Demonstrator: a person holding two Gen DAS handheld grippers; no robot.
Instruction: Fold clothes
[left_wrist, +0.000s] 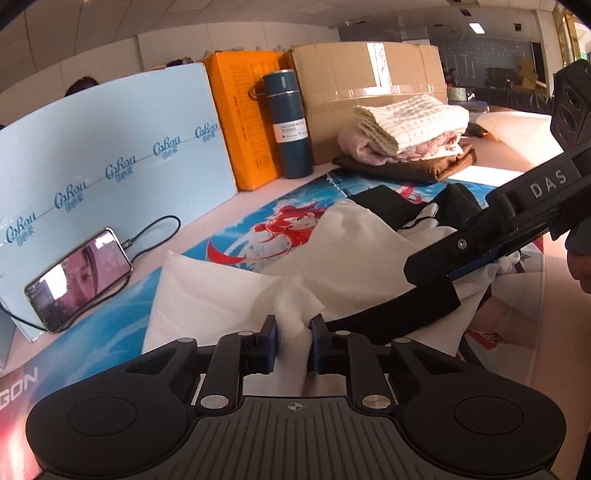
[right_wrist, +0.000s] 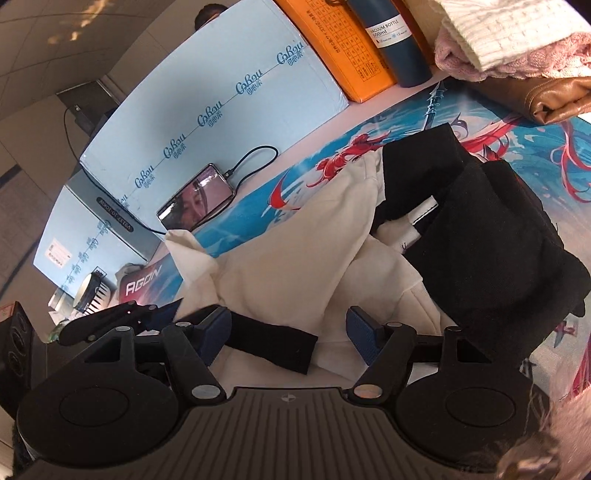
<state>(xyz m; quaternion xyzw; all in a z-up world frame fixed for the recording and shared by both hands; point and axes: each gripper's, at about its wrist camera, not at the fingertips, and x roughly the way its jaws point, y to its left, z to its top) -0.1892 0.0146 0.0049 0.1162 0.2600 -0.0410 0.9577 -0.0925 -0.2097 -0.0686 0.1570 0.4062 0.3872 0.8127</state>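
Now the left tongs (left_wrist: 293, 334) pinch the white garment (left_wrist: 221, 295) beside the phone (left_wrist: 79, 278); right tongs (right_wrist: 288, 332) gape wide, so lift it evenly.

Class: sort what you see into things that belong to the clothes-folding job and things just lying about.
Job:
white and black garment
left gripper, shut on its white cloth
right gripper, open
stack of folded clothes

Lying about:
phone
vacuum bottle
orange box
cardboard box

L jaws pinched, R jaws apart
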